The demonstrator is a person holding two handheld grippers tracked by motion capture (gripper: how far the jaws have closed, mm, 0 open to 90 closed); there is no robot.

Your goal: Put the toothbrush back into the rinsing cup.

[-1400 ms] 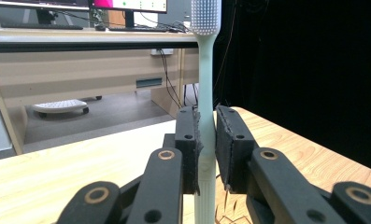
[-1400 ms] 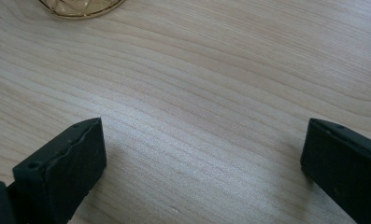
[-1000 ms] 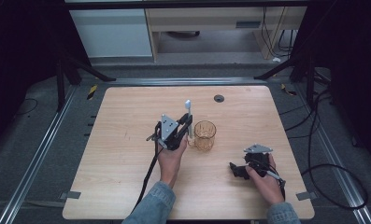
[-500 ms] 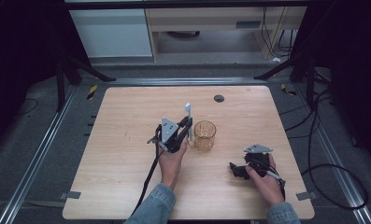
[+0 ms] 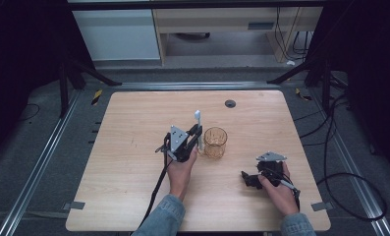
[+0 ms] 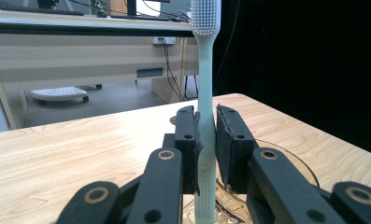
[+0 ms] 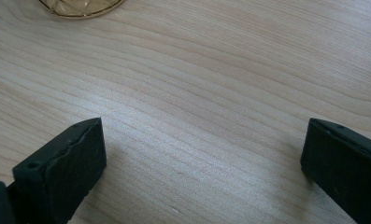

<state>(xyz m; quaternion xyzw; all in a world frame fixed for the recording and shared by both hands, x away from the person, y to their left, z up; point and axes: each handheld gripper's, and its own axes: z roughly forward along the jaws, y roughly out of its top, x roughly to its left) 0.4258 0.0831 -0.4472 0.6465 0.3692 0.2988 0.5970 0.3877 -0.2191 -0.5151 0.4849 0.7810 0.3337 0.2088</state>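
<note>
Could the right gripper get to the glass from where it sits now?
Probably yes. The right gripper rests open on the table, and only bare wood lies between it and the glass. The left gripper, holding the toothbrush, is at the glass's far side.

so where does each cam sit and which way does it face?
High view: fixed above the person's side, looking forward and down at the table; both forearms, the left gripper and the right gripper show.
Left gripper view: rides the left gripper, looking level across the table; its jaws clamp an upright toothbrush.
Right gripper view: rides the right gripper, looking down at bare wood; its jaws stand wide apart.
Shared: the cup shows in all three.
</note>
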